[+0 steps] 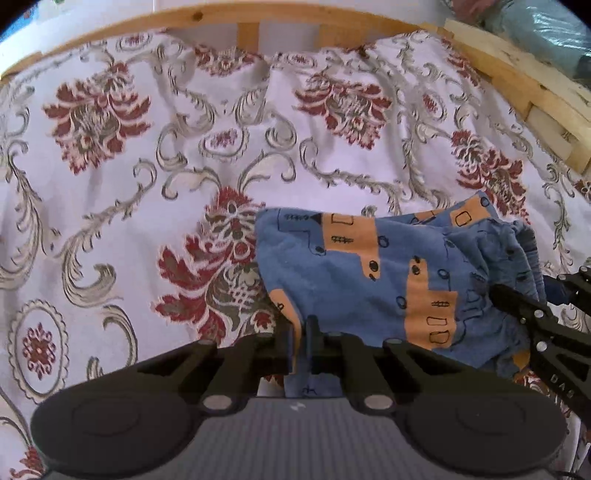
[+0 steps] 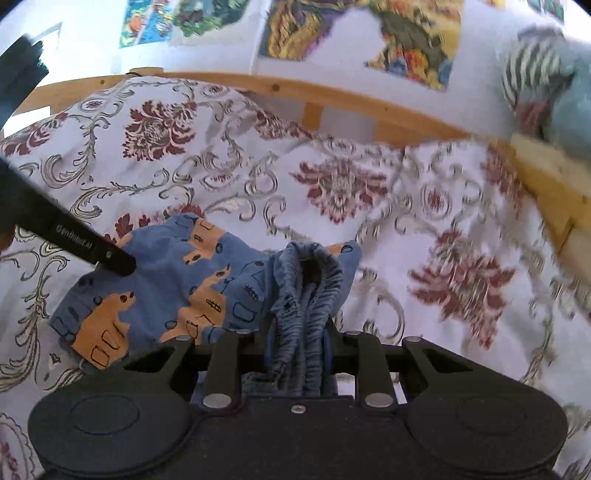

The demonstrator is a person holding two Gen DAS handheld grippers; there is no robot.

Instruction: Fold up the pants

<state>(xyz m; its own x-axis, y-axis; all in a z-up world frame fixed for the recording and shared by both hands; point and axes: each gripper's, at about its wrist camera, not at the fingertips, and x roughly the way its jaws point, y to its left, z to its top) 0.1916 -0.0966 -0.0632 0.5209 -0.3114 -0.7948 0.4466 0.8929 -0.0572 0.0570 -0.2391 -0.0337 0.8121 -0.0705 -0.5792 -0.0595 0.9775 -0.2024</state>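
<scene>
Small blue pants with orange shapes and black line drawings lie bunched on a floral bedspread. My left gripper is shut on a lower edge of the pants, which hang down between its fingers. My right gripper is shut on the gathered elastic waistband. The right gripper enters the left wrist view from the right, at the pants' right side. In the right wrist view the left gripper reaches in from the left onto the pants.
A wooden bed frame runs along the far side of the bedspread, with a white wall and colourful posters behind. A pale blue bundle and a striped cloth sit at the far right by the rail.
</scene>
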